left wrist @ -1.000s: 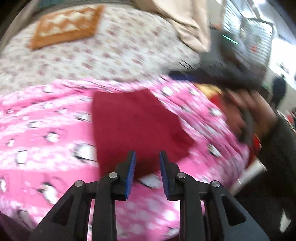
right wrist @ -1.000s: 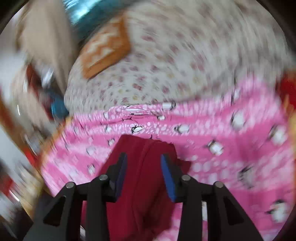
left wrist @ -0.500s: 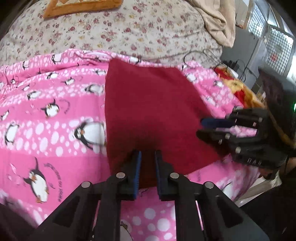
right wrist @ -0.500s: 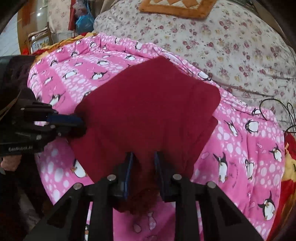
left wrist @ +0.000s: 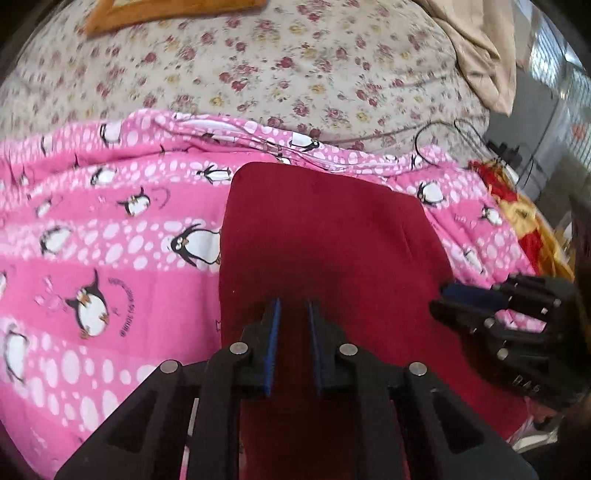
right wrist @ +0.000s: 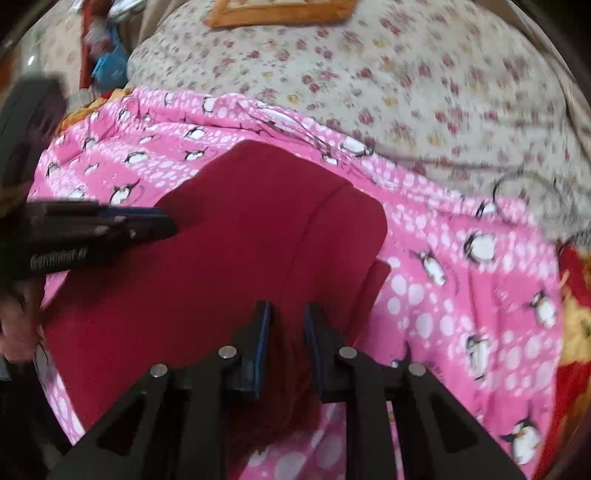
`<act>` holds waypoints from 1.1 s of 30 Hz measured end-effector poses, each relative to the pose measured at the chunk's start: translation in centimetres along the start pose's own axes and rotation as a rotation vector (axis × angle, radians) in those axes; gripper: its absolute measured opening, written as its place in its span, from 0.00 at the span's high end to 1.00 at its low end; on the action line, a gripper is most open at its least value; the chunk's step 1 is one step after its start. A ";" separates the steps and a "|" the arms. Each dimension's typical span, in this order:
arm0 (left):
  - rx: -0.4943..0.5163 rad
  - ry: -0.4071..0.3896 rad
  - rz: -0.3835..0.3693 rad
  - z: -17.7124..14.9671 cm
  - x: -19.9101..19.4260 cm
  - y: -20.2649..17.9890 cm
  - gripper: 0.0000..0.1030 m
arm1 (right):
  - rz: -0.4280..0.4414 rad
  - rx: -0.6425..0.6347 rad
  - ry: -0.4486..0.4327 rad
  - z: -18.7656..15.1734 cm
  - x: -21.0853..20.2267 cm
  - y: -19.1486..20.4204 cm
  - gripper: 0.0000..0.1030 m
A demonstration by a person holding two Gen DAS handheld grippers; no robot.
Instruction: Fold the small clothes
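Observation:
A dark red garment (left wrist: 325, 236) lies spread flat on a pink penguin blanket (left wrist: 110, 258). My left gripper (left wrist: 293, 306) is shut on the garment's near edge, with cloth between its blue pads. My right gripper (right wrist: 286, 314) is shut on the near edge too, with bunched cloth hanging under it. In the right wrist view the garment (right wrist: 236, 236) shows a lengthwise fold ridge on its right side. Each gripper shows in the other's view: the right one (left wrist: 443, 299) at the garment's right edge, the left one (right wrist: 166, 221) at its left edge.
The blanket lies on a floral bedspread (left wrist: 277, 66). An orange patterned cushion (right wrist: 280, 11) lies at the far side. A black cable (left wrist: 436, 136) loops at the bed's right edge. A red and yellow cloth (left wrist: 517, 214) lies right of the blanket.
Both grippers closed on the garment's near edge and lowered over it. The garment, crumpled one second ago, now lies spread wider and flatter on the blanket.

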State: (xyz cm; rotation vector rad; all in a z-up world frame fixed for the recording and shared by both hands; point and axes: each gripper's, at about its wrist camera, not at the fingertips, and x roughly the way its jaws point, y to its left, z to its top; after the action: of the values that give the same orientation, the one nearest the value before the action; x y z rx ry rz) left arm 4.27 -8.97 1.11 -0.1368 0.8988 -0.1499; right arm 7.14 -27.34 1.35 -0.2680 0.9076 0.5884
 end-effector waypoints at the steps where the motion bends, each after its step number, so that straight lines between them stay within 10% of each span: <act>1: -0.010 0.007 -0.005 0.6 -0.4 0.0 1.00 | 0.007 0.006 -0.003 0.1 -0.3 -0.1 0.82; 9: -0.075 -0.045 -0.005 8.5 0.9 -0.5 1.00 | -0.058 0.191 -0.209 4.6 -2.6 -2.6 0.83; 18: -0.132 0.164 0.037 8.4 10.5 1.2 1.00 | -0.149 0.228 0.038 5.6 6.3 -3.7 0.83; 33: -0.088 0.132 0.076 7.9 11.0 0.6 1.00 | -0.080 0.265 -0.034 4.5 6.1 -5.2 0.83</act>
State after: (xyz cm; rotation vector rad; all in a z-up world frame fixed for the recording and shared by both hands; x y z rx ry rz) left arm 17.25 -10.02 -2.62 -0.1761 1.0418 -0.0487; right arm 15.99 -27.29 -1.01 -0.0548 0.9262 0.3927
